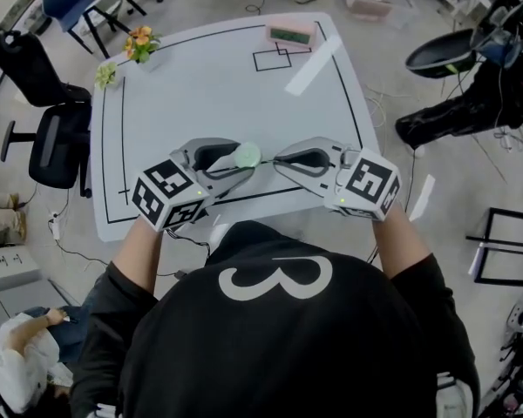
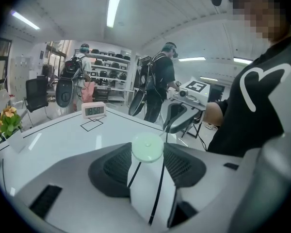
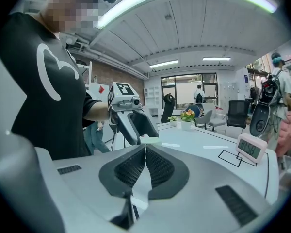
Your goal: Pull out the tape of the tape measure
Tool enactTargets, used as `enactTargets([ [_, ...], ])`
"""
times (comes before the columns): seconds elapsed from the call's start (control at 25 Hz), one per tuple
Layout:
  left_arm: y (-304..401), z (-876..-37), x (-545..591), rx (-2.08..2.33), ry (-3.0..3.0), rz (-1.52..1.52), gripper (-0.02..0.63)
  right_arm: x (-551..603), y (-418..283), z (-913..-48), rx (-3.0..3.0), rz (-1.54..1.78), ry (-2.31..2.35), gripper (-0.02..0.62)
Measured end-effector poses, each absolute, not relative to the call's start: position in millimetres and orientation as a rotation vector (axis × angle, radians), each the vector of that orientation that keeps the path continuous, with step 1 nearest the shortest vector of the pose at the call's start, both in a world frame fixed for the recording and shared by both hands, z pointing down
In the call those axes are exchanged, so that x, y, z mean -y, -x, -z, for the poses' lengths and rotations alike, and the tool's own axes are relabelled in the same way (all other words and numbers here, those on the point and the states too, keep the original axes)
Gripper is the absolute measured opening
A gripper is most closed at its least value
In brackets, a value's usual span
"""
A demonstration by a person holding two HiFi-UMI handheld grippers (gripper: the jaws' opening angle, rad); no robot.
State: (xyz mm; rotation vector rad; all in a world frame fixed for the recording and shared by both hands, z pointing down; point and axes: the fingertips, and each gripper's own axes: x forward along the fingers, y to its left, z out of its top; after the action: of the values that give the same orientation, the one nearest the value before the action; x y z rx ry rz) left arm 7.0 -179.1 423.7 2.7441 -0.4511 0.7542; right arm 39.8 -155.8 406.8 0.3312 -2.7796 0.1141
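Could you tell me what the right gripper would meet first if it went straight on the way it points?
Most likely the pale green tape measure, held in the left gripper, just beyond the shut tips of the right gripper; whether they already touch it is unclear.

Tape measure (image 2: 147, 148): pale green plastic, smooth, slight sheen. Left gripper (image 2: 147, 144) & right gripper (image 3: 145, 147): grey matt plastic shells, dark ribbed rubbery-looking pads (image 2: 115, 168). Table (image 1: 218, 85): white, smooth, semi-gloss w/ reflections.

Pale green tape measure (image 1: 247, 155), pink clock (image 1: 291, 35), white table (image 1: 218, 94)
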Motion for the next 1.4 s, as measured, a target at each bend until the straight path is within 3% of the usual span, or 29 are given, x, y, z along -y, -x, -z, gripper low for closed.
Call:
enactTargets([
  [1.4,44.2,-394.4,172.9,0.699,-2.639,-0.755,0.207,144.2,-115.2,-358.0,2.831,-0.027,-0.491,0.015],
])
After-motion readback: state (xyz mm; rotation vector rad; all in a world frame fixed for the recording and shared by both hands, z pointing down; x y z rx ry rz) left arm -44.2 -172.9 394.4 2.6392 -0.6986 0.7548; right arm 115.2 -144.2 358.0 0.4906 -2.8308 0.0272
